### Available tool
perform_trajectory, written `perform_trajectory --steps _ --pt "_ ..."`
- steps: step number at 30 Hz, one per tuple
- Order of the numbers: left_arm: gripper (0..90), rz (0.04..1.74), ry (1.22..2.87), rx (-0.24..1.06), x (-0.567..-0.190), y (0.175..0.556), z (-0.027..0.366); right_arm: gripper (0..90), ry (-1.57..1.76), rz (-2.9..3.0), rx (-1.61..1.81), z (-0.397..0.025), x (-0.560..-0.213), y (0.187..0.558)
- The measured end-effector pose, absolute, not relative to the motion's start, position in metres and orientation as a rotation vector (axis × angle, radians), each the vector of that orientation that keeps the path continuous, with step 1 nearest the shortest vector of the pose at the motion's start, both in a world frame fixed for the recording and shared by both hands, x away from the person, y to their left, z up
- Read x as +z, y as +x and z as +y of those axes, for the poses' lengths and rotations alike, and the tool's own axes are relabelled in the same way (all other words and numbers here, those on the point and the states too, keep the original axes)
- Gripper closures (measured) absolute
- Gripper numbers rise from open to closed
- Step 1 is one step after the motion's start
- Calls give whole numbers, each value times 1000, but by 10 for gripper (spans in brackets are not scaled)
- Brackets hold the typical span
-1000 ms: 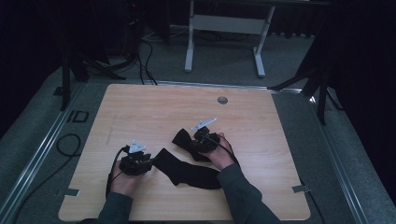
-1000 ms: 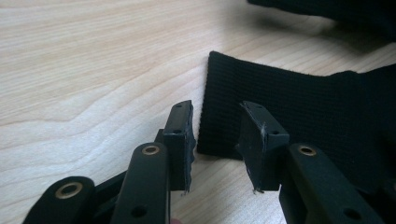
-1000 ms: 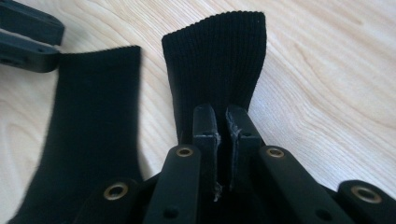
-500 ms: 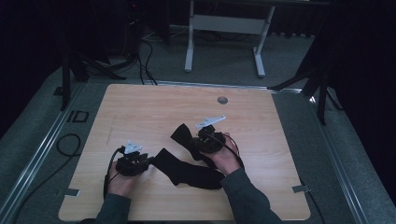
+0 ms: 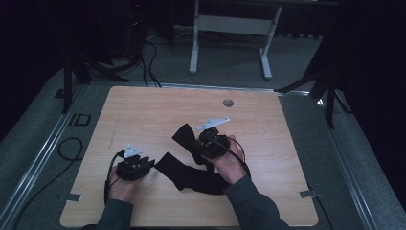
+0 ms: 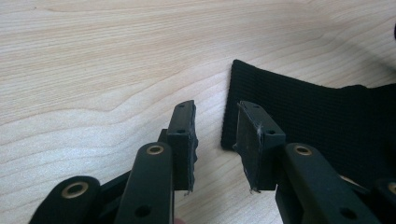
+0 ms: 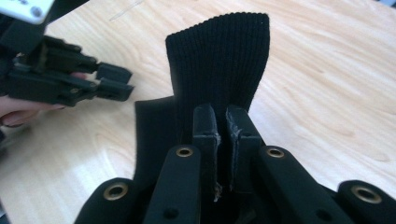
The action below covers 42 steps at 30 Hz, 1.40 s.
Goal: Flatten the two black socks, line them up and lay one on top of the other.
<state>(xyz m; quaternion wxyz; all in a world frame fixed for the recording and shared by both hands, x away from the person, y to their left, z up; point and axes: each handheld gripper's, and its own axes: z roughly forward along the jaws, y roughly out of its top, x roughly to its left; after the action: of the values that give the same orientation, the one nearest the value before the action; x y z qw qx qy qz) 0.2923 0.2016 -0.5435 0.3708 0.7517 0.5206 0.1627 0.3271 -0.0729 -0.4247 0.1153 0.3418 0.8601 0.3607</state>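
A black ribbed sock (image 7: 219, 60) rises from between the jaws of my right gripper (image 7: 222, 135), which is shut on it a little above the table. In the high view, right gripper (image 5: 203, 143) sits mid-table with the sock's free end (image 5: 182, 135) sticking out to its left. A second length of black fabric (image 5: 189, 176) lies flat between the two hands. My left gripper (image 6: 216, 135) stands open low over the wood. The flat fabric's corner (image 6: 289, 112) lies just ahead of its right finger (image 6: 254, 140). In the high view, left gripper (image 5: 149, 164) is just left of that fabric.
The wooden table (image 5: 143, 110) has a small round grommet (image 5: 228, 102) near its far edge. Tape marks sit at the front corners. A cable (image 5: 72, 143) loops on the floor at the left, and a white desk frame (image 5: 230, 28) stands beyond the table.
The right gripper has shifted slightly while holding the sock, and the sock's free end stands a bit higher. The left gripper has barely moved.
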Motion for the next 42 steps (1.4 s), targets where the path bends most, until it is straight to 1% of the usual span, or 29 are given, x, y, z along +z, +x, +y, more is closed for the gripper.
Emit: perform_trajectory --steps 10,25,32,37,42 --pt "680 1348 1919 412 -544 293 203 837 1104 2654 988 -37 -482 331" --pt "674 1368 1872 416 -543 294 211 833 1105 2742 894 -11 -512 329" --pt "677 1336 1893 421 -542 293 205 832 1124 2748 886 -6 -518 329" --pt "743 1297 1931 431 -543 294 196 831 1136 2746 876 -4 -521 329" --pt "790 1241 1994 478 -545 297 184 829 1150 2744 872 -3 -526 330"
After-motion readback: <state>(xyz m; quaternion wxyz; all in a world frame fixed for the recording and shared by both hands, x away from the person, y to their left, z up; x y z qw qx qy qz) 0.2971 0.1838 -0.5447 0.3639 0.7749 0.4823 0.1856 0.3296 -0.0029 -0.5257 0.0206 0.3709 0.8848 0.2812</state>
